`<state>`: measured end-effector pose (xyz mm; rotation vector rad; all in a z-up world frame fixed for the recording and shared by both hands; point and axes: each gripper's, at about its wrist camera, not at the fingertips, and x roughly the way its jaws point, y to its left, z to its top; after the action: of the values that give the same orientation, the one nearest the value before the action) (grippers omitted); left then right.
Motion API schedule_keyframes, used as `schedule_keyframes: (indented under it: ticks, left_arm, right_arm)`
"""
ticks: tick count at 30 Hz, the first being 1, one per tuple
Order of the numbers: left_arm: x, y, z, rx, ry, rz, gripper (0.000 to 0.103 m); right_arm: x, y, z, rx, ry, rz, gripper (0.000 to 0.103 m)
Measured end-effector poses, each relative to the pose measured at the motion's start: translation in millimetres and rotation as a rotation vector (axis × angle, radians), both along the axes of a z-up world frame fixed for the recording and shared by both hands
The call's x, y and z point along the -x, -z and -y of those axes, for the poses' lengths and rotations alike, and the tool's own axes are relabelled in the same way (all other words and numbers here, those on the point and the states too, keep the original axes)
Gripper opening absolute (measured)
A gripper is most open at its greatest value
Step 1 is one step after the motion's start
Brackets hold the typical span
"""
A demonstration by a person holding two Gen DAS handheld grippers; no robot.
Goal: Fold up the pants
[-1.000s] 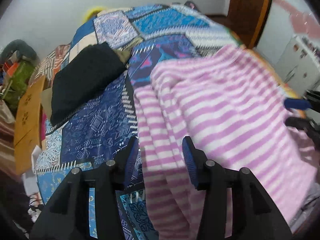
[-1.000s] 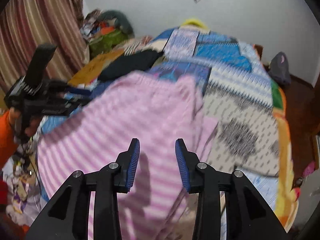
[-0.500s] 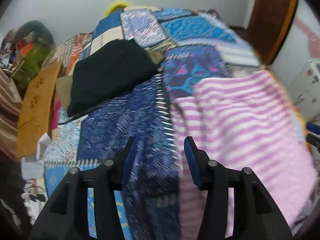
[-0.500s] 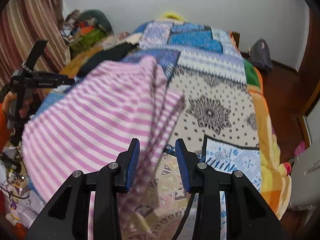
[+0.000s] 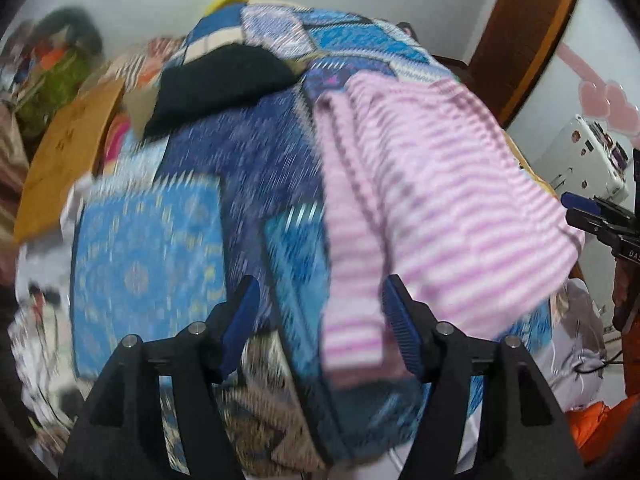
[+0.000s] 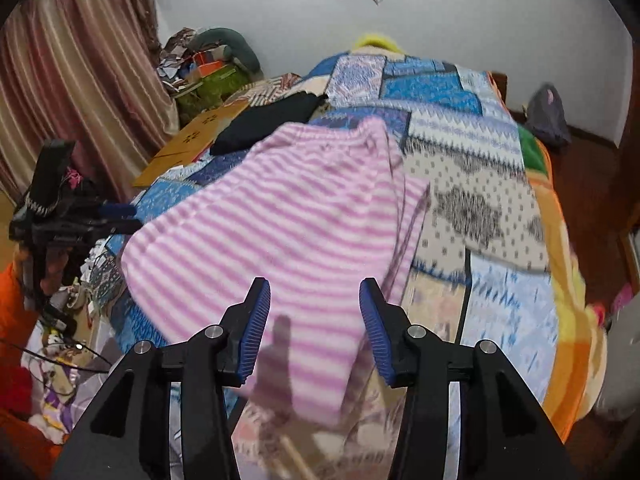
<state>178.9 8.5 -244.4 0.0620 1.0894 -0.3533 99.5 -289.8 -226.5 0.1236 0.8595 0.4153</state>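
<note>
The pink-and-white striped pants (image 5: 440, 184) lie folded over on the patchwork quilt (image 5: 148, 248), their near edge reaching the foot of the bed. My left gripper (image 5: 322, 320) hovers over the pants' left edge; its jaws are opening, a strip of cloth shows between them, and the pads do not press it. My right gripper (image 6: 314, 320) hangs over the near end of the pants (image 6: 300, 208), jaws also opening, nothing pinched. Each gripper shows in the other's view: the right gripper (image 5: 592, 216) at the right edge, the left gripper (image 6: 80, 216) at the left edge.
A black folded garment (image 5: 224, 80) lies further up the quilt (image 6: 480, 200), left of the pants. A brown board (image 5: 68, 160) leans at the bed's left side. Clutter and cables cover the floor (image 6: 68, 360) at the near left. An orange blanket edge (image 6: 576, 340) runs down the right.
Both grippers' jaws stand wider than before. The left gripper has swung left, off the pants' middle to their left edge. The pants have settled flat on the quilt.
</note>
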Motion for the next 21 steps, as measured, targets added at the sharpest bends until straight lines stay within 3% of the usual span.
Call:
schedule_keyframes:
  ticks: [5,9,11,14,18,21]
  left_arm:
    - [9.8,26.5,-14.5,0.053,-0.064,-0.043,0.067]
    - [6.7,32.3,-16.3,0.026,-0.114,-0.015,0.067]
    - [3.2,32.9,-17.5,-0.009,-0.139,-0.008,0.067]
    - [-8.7,39.1,-23.0,-0.156,-0.186,-0.017,0.056]
    - [-11.2,27.9,-39.7,-0.075,-0.211,-0.031,0.056]
    - [-12.4,4.1,-38.0,-0.069,-0.213,0.042,0.059]
  right_arm:
    - [9.4,23.1,1.0,-0.02,0.028,-0.075,0.047]
    - [13.0,34.8,3.3,-0.014,0.033,-0.072,0.05]
    - [13.5,36.1,6.9,0.003,0.051,-0.067,0.05]
    - [14.2,33.9,9.7,0.033,0.057,-0.062,0.05]
    - [15.3,21.7,13.5,0.065,0.068,-0.043,0.05]
    - [13.2,7.0,17.9,0.083,0.088,-0.011,0.051]
